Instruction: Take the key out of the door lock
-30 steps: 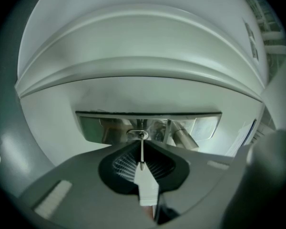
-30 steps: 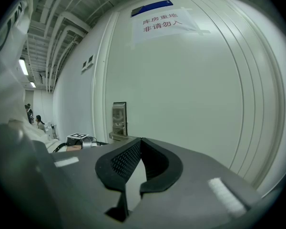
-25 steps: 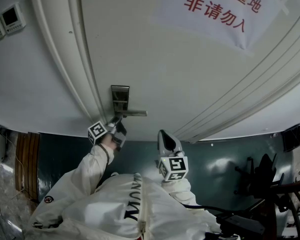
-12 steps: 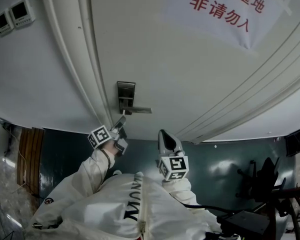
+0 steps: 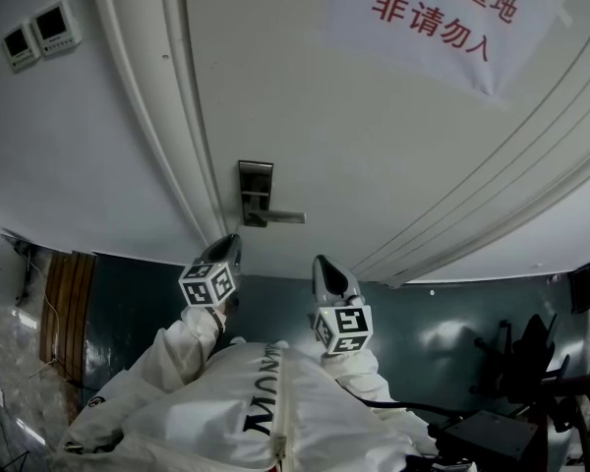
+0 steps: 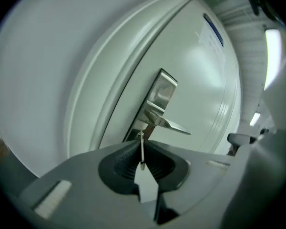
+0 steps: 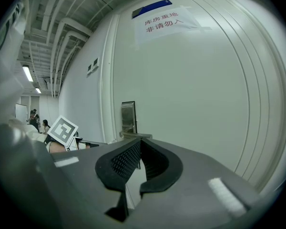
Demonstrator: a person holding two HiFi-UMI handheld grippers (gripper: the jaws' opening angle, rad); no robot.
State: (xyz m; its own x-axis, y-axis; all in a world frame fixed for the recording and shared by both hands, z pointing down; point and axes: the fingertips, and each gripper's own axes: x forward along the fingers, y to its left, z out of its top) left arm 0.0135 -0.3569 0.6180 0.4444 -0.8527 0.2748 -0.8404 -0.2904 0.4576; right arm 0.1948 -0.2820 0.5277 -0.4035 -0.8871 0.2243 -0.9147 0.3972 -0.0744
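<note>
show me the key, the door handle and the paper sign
thin silver metal key [image 6: 142, 151]: left gripper view, midway along its length.
silver metal lever door handle [image 5: 287, 217]: head view, on the lever bar.
white paper sign with red characters [image 5: 438, 29]: head view, on its printed middle.

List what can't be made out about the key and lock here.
The key: edge-on in left gripper view, teeth unreadable; in head view hidden within the left gripper.
The keyhole: too small on the lock plate in head view; blurred in left gripper view.
</note>
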